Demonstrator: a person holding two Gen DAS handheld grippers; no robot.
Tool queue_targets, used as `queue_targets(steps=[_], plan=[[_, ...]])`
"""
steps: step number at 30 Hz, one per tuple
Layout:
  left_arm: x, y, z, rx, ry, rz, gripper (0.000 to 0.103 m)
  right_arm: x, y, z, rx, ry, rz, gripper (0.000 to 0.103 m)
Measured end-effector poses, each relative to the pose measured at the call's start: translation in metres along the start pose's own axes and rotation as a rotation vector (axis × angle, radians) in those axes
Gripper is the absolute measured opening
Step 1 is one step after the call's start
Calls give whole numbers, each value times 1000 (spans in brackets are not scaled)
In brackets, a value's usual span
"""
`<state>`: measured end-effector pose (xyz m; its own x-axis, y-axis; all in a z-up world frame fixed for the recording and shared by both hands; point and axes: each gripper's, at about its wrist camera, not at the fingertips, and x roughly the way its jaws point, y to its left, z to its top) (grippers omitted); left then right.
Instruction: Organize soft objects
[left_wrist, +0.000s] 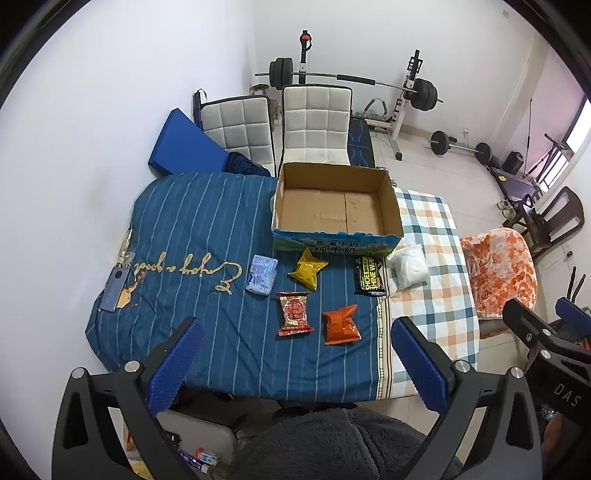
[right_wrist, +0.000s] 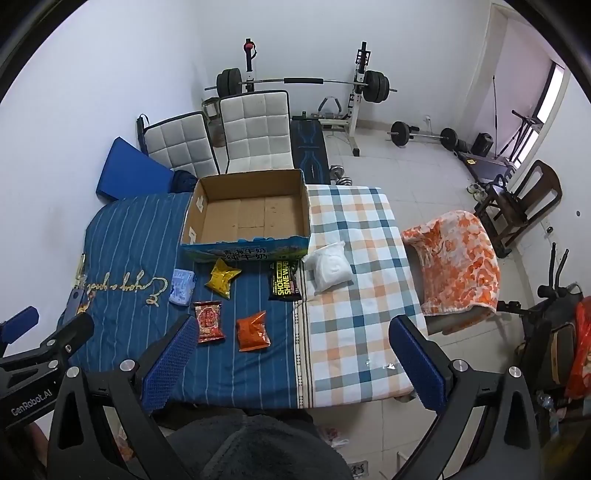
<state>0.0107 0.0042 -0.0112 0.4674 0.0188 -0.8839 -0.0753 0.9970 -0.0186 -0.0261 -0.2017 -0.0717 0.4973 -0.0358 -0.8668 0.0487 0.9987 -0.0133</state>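
Note:
An empty cardboard box (left_wrist: 334, 206) (right_wrist: 247, 212) stands on the bed. In front of it lie several soft packets: a light blue pack (left_wrist: 261, 275) (right_wrist: 181, 286), a yellow packet (left_wrist: 307, 268) (right_wrist: 222, 277), a red packet (left_wrist: 294, 313) (right_wrist: 209, 321), an orange packet (left_wrist: 340, 325) (right_wrist: 252, 330), a black shoe-wipes pack (left_wrist: 370, 276) (right_wrist: 283, 280) and a white bag (left_wrist: 409, 269) (right_wrist: 330, 267). My left gripper (left_wrist: 295, 360) is open and empty above the bed's near edge. My right gripper (right_wrist: 295, 360) is open and empty, to the right of it.
The bed has a blue striped cover (left_wrist: 207, 229) and a checked sheet (right_wrist: 351, 295). A phone (left_wrist: 116, 290) lies at the left edge. An orange blanket covers a chair (right_wrist: 458, 258) on the right. White chairs (left_wrist: 314, 125) and weight equipment (right_wrist: 369, 88) stand behind.

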Motion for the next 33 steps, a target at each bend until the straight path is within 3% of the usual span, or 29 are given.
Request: queue_targets(steps=[33], plan=[[4, -4, 29, 45, -42, 25, 103, 17, 1, 13, 9, -4, -32, 103]])
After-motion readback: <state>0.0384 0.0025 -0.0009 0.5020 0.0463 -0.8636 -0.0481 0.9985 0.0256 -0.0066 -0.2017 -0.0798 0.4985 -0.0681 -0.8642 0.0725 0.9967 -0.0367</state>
